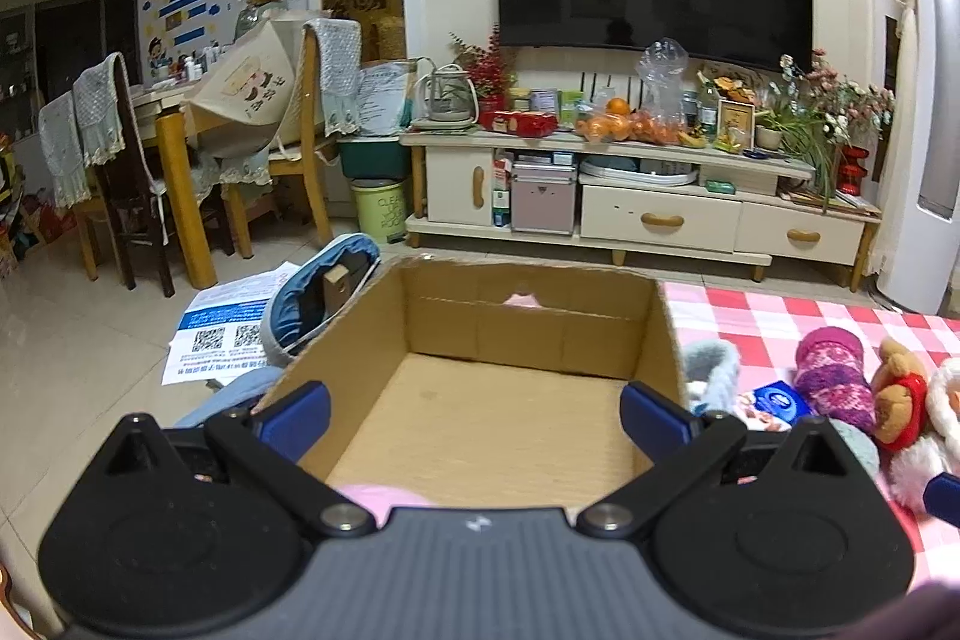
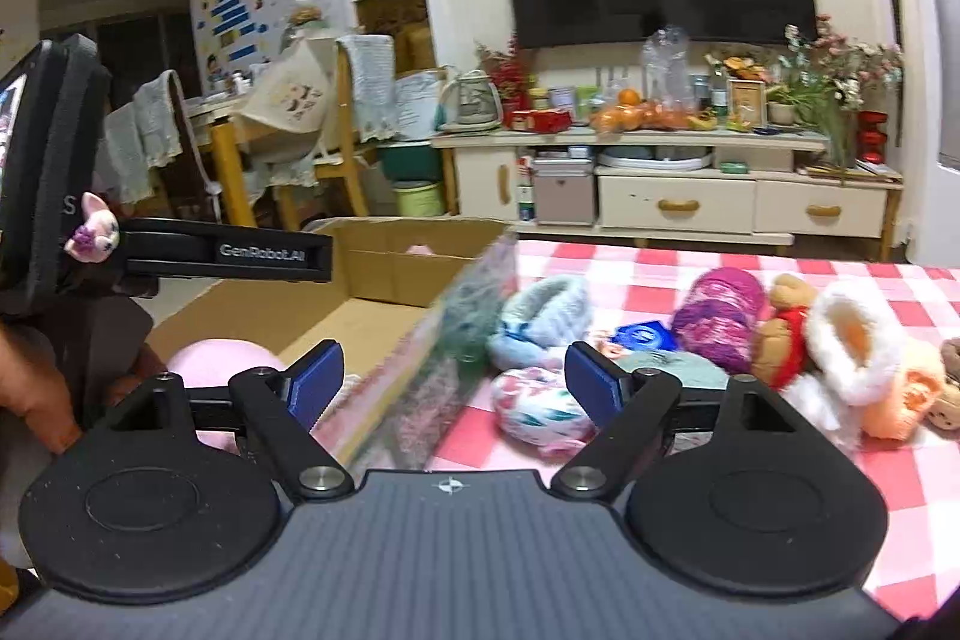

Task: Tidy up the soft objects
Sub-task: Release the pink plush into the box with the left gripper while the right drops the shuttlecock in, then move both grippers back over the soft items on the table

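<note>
An open cardboard box (image 1: 528, 328) stands at the left edge of a red-checked table (image 1: 780, 310). My left gripper (image 1: 474, 412) is open and empty, held over the box. A pink soft object (image 1: 384, 496) lies in the box's near end, also in the right wrist view (image 2: 222, 358). My right gripper (image 2: 456, 382) is open and empty, over the box's right wall (image 2: 444, 340). Beside the box lie soft things: a light blue knitted piece (image 2: 546, 316), a floral pouch (image 2: 540, 406), a purple knitted sock (image 2: 720, 316), a teddy bear (image 2: 786, 322) and a white furry slipper (image 2: 858, 340).
A blue packet (image 2: 642, 337) lies among the soft things. My left gripper's body (image 2: 180, 250) shows at the left of the right wrist view. Beyond the table are a TV stand (image 1: 636, 196), a dining table with chairs (image 1: 180, 130) and papers (image 1: 222, 328) on the floor.
</note>
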Motion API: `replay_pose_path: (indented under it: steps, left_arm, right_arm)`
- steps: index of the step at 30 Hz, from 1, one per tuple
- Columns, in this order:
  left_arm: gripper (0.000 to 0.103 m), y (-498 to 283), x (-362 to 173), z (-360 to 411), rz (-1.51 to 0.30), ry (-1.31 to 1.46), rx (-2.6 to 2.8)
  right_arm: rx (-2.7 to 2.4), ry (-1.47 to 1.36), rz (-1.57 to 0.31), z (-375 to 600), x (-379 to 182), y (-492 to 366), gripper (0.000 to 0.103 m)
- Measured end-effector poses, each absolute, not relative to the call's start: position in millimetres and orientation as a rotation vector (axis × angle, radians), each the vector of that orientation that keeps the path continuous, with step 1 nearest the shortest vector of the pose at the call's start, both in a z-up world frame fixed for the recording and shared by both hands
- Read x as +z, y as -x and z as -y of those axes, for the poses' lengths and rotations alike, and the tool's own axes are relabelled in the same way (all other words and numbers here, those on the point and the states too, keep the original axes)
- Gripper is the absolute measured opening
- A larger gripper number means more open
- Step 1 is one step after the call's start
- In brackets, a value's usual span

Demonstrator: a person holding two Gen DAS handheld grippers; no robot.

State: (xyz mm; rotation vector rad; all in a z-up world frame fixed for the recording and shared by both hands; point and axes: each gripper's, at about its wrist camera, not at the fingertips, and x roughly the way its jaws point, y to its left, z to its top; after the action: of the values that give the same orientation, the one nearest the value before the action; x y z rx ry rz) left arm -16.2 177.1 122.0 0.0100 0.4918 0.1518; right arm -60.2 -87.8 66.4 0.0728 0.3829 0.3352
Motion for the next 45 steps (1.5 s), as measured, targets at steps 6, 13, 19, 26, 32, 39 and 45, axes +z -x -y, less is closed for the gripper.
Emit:
replay_pose_path:
  steps: [6, 13, 19, 26, 32, 39, 45]
  left_arm:
    - [0.102, 15.5, 123.8, -155.6, -0.485, -0.045, 0.135]
    - [0.102, 16.4, 125.7, -134.9, -0.480, -0.077, 0.119]
    - [0.102, 15.6, 125.7, -113.7, -0.483, -0.104, 0.104]
    - [0.102, 16.5, 123.3, -91.5, -0.491, -0.146, 0.077]
    - [0.102, 17.9, 123.0, -76.1, -0.492, -0.172, 0.062]
    - [0.102, 17.7, 121.1, -58.7, -0.500, -0.205, 0.046]
    - [0.102, 16.7, 118.3, -48.0, -0.512, -0.214, 0.021]
  right_arm:
    - [0.293, -0.103, -0.382, 101.8, 62.9, 64.5, 0.101]
    - [0.263, -0.123, -0.361, 116.1, 62.1, 70.9, 0.101]
    - [0.232, -0.141, -0.343, 126.4, 62.5, 75.3, 0.101]
    - [0.194, -0.152, -0.335, 133.9, 60.3, 80.1, 0.102]
    - [0.163, -0.163, -0.336, 141.4, 58.5, 84.5, 0.102]
    - [0.124, -0.163, -0.338, 144.2, 56.5, 86.6, 0.102]
    - [0.086, -0.174, -0.342, 148.5, 54.1, 91.5, 0.103]
